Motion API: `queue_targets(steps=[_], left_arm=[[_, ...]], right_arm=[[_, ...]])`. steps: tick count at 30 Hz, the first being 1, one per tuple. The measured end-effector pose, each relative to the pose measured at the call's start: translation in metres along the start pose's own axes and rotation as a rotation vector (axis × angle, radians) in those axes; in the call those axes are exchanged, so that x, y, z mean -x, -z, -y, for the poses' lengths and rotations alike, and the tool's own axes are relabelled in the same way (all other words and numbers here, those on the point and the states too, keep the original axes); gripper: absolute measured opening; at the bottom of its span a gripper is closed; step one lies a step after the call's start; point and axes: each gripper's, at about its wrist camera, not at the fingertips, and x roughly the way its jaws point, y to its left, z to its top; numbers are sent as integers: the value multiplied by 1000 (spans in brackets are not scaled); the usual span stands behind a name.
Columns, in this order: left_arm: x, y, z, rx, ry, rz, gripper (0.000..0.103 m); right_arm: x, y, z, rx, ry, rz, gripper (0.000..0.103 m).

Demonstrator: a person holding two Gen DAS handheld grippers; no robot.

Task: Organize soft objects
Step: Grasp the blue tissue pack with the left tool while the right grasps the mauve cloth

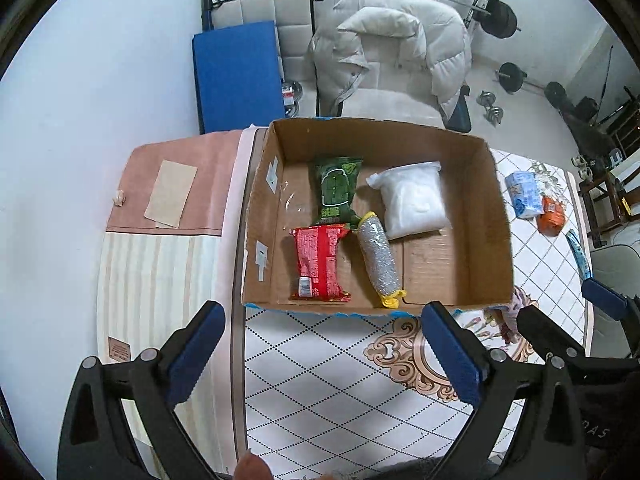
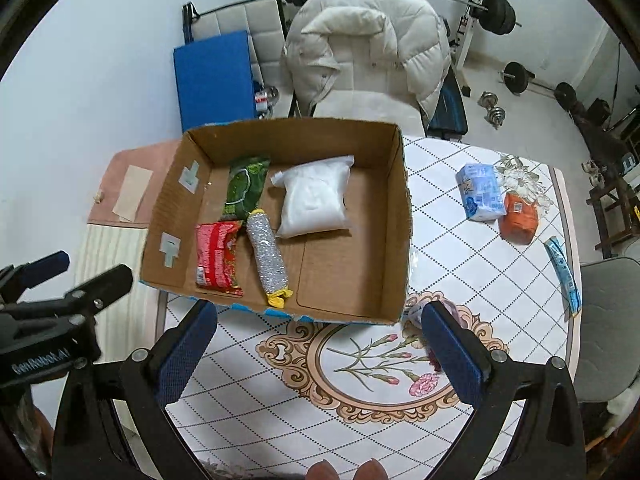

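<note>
An open cardboard box [image 1: 496, 216] [image 2: 396, 216] stands on the table. In it lie a green packet [image 1: 337, 190] [image 2: 245, 184], a red packet [image 1: 320, 264] [image 2: 216, 258], a silver mesh roll with yellow ends [image 1: 380, 258] [image 2: 267, 256] and a white bag [image 1: 412, 200] [image 2: 314, 200]. Right of the box lie a light blue pack [image 2: 482, 192] [image 1: 524, 194], an orange pack [image 2: 519, 218] [image 1: 552, 216] and a thin blue sachet [image 2: 564, 276] [image 1: 580, 254]. My left gripper [image 1: 324, 350] and right gripper [image 2: 320, 350] hover open and empty before the box's near wall.
The table has a white patterned cloth [image 2: 360, 360]. A pink mat with a paper sheet [image 1: 172, 194] lies left of the box. A chair with a white puffer jacket [image 2: 360, 52] stands behind. Barbells and dumbbells [image 2: 494, 108] are on the floor. A grey chair [image 2: 608, 320] stands at right.
</note>
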Motion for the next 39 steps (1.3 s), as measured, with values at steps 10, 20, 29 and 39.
queue_targets(steps=[10, 20, 29, 39], left_arm=[[14, 5, 28, -30, -36, 23, 101], [-59, -12, 143, -218, -147, -29, 101], [-95, -49, 210, -269, -175, -78, 101], [-148, -134, 322, -235, 75, -277, 101]], right_arm=[[23, 9, 36, -75, -97, -2, 103], [-124, 44, 186, -264, -47, -283, 101], [-213, 60, 197, -137, -85, -442, 87], [-200, 69, 318, -515, -54, -393, 50]])
